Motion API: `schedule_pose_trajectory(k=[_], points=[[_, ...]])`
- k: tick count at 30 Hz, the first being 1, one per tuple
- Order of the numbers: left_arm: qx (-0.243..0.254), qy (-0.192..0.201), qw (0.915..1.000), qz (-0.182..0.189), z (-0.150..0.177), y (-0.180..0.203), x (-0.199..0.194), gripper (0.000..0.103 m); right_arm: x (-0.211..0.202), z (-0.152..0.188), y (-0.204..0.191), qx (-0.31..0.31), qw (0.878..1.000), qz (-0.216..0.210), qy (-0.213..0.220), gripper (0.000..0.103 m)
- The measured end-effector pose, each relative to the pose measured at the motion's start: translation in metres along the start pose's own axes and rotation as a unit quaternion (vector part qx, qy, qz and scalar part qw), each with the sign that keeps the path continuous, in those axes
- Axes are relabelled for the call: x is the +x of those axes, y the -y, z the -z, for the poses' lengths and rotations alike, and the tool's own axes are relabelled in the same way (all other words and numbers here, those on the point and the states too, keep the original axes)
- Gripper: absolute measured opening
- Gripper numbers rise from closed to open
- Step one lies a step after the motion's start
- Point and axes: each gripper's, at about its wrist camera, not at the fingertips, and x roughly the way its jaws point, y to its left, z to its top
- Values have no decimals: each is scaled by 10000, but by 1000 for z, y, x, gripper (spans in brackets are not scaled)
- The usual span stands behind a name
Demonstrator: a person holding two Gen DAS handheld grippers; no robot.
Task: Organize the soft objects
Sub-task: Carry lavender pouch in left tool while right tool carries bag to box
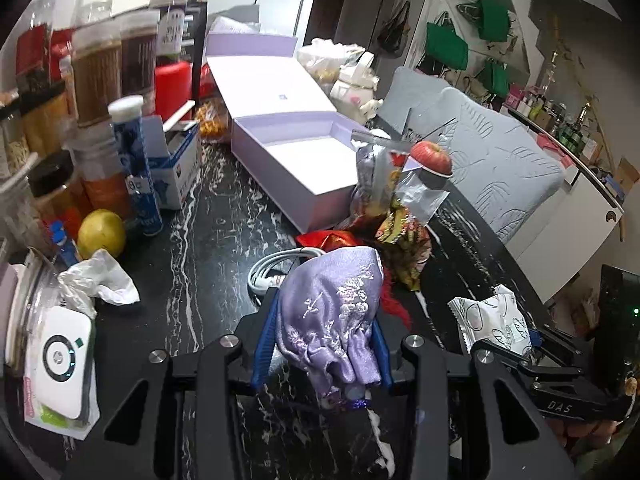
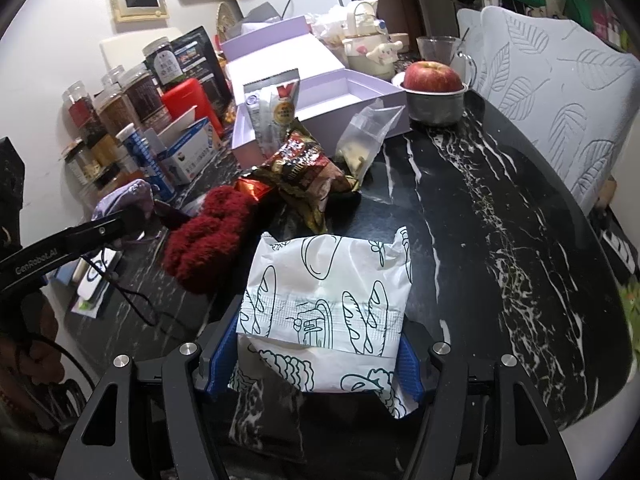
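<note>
My left gripper [image 1: 322, 340] is shut on a lilac embroidered silk pouch [image 1: 332, 308], held above the black marble table [image 1: 208, 280]. The pouch also shows in the right wrist view [image 2: 128, 200]. My right gripper [image 2: 316, 364] is shut on a white packet printed with bread drawings [image 2: 324, 300], also seen at the right in the left wrist view [image 1: 492, 320]. A dark red fuzzy item [image 2: 208, 236] lies on the table between the two grippers. An open lilac box [image 1: 296, 160] stands beyond, empty inside; it also shows in the right wrist view [image 2: 340, 96].
Snack packets [image 2: 304, 172] and a clear bag [image 2: 368, 132] lie in front of the box. An apple on a metal cup [image 2: 434, 88] stands right of it. Jars and tubes [image 1: 100, 92] line the left. A white cable [image 1: 276, 268], a crumpled tissue [image 1: 100, 280] and a yellow fruit [image 1: 102, 232] lie nearby.
</note>
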Motion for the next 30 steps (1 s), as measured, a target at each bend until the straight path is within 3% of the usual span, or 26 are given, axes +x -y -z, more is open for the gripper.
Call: schedule_pose_trajectory(k=[16,30], points=[[500,710,9962,-20,-9,32,-65,41,-64,-11,-24,-485,9965,-289,610,66],[1053,1573,9819,-6,-67,61,-105,41,-115,-72,-52,-1159,9818,-586,1383,66]])
